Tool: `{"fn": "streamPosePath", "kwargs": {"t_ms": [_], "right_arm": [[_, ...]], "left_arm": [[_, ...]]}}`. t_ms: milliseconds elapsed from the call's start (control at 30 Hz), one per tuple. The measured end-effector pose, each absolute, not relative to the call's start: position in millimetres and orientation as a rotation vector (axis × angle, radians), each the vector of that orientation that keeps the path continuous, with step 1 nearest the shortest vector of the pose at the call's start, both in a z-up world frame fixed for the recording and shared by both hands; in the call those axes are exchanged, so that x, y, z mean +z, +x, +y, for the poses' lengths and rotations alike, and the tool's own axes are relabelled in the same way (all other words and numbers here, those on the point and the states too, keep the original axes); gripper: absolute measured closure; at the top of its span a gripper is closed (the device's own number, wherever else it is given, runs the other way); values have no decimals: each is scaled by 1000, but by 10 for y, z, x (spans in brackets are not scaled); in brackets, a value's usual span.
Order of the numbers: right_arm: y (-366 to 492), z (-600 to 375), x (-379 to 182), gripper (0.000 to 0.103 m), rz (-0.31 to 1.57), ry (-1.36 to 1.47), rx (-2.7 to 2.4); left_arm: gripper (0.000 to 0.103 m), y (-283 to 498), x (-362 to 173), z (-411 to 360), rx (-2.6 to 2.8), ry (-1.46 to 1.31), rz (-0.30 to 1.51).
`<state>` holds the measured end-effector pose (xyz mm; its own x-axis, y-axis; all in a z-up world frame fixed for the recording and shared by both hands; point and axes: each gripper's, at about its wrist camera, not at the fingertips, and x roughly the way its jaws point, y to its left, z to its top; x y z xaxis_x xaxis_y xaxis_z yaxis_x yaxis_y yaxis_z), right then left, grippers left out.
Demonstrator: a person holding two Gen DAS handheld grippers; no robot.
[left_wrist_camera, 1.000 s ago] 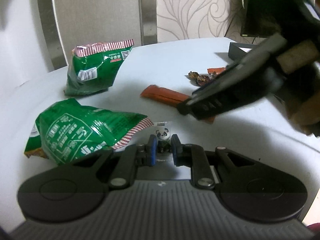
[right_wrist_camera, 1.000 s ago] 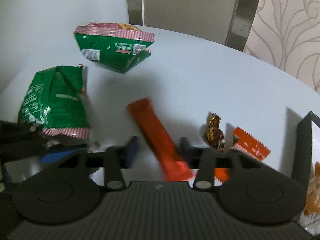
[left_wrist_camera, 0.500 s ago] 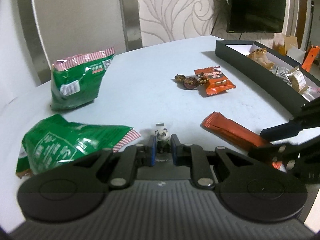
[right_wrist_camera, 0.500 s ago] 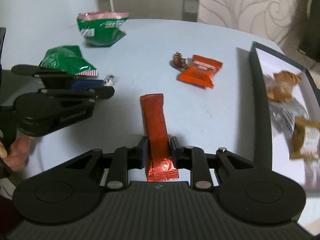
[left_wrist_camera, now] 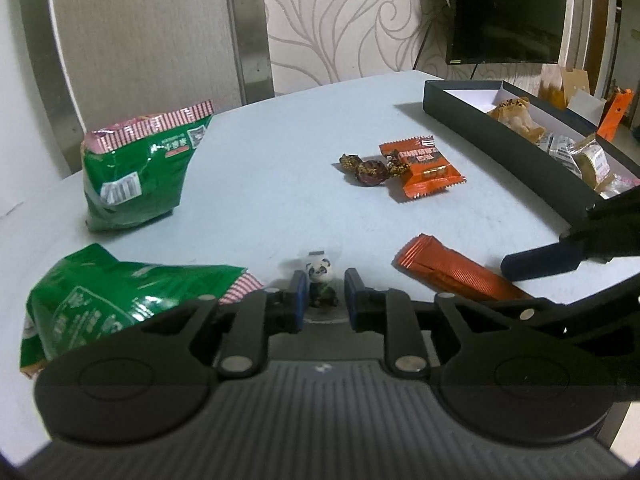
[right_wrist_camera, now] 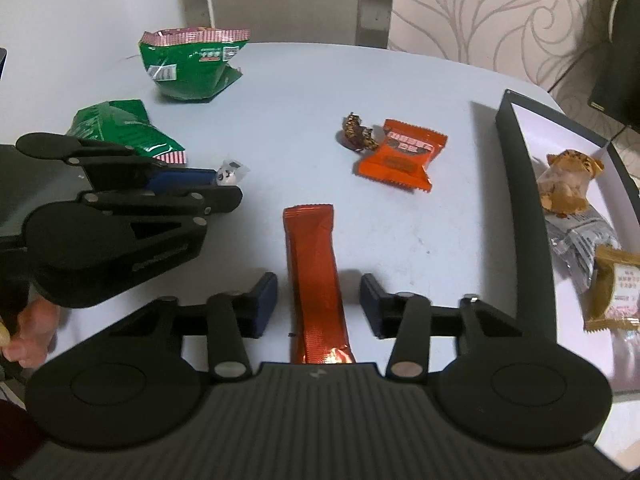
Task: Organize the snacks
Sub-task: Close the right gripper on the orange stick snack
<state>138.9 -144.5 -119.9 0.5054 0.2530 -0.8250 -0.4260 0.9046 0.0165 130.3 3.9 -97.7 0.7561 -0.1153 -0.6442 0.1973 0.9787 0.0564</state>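
A long orange-red snack bar [right_wrist_camera: 318,280] lies flat on the pale table, between the open fingers of my right gripper [right_wrist_camera: 319,304], which do not touch it. It also shows in the left wrist view [left_wrist_camera: 452,272]. My left gripper [left_wrist_camera: 323,294] has its blue pads close around a small panda candy [left_wrist_camera: 320,280]; whether they grip it is unclear. The left gripper [right_wrist_camera: 228,184] and the panda candy [right_wrist_camera: 228,174] also show in the right wrist view. A black tray [right_wrist_camera: 520,208] at the right holds several wrapped snacks.
Two green snack bags [left_wrist_camera: 140,160] [left_wrist_camera: 108,296] lie at the left. An orange square packet [left_wrist_camera: 424,166] and a brown foil candy [left_wrist_camera: 370,170] lie mid-table. The black tray's wall [left_wrist_camera: 500,148] runs along the right. A dark monitor [left_wrist_camera: 504,8] stands behind.
My right gripper has opened off the orange-red bar, which now lies flat on the table. The left gripper has barely moved around the panda candy.
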Motion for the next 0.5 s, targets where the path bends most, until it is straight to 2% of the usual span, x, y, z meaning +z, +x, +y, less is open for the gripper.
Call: {"fn": "streamPosePath", "kwargs": {"t_ms": [100, 133, 167, 400, 500], "right_arm": [[1379, -1440, -1194, 57, 958, -199, 407], [1380, -1437, -1195, 57, 958, -197, 404], [1374, -1438, -1195, 57, 957, -195, 401], [1370, -1436, -1197, 57, 952, -190, 384], [1358, -1433, -1199, 57, 949, -192, 378]], "left_arm": [[58, 1320, -982, 28, -162, 118, 695], [47, 1326, -987, 32, -154, 114, 698], [41, 1330, -990, 39, -148, 112, 700], [39, 1335, -996, 39, -158, 105, 704], [42, 1325, -993, 43, -174, 103, 704]]}}
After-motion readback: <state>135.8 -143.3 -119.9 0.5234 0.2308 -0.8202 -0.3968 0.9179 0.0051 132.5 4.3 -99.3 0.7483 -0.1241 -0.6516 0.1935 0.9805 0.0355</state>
